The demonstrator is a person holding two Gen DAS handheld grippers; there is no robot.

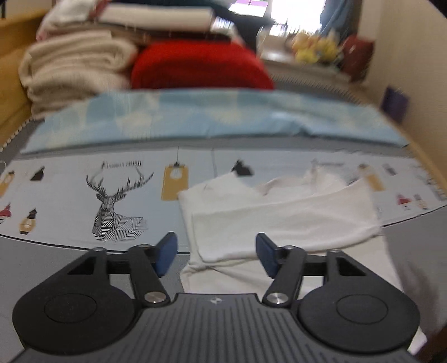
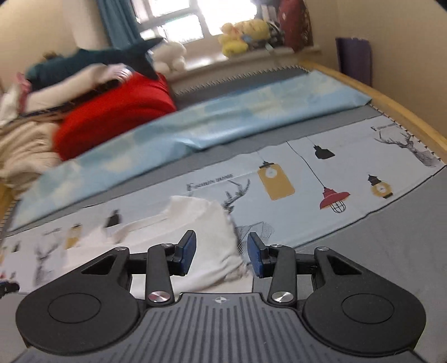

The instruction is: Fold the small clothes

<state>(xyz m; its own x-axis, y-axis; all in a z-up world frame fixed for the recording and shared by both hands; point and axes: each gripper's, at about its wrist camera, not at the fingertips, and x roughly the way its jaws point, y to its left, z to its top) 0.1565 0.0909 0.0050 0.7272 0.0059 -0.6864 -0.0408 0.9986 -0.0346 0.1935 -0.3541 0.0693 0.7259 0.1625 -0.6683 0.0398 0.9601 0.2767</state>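
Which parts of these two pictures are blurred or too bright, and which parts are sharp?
Left wrist view: the left gripper is sharp, the white garment is smeared, and the window is blown out. Right wrist view: the right gripper is sharp, the red cushion is blurred, and the window glares.

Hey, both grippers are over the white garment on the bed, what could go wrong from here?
1. The left gripper is open above stacked layers of the white garment; it may pinch only the top fold.
2. The right gripper, also open, is at a bunched edge, so a grab could crumple it.
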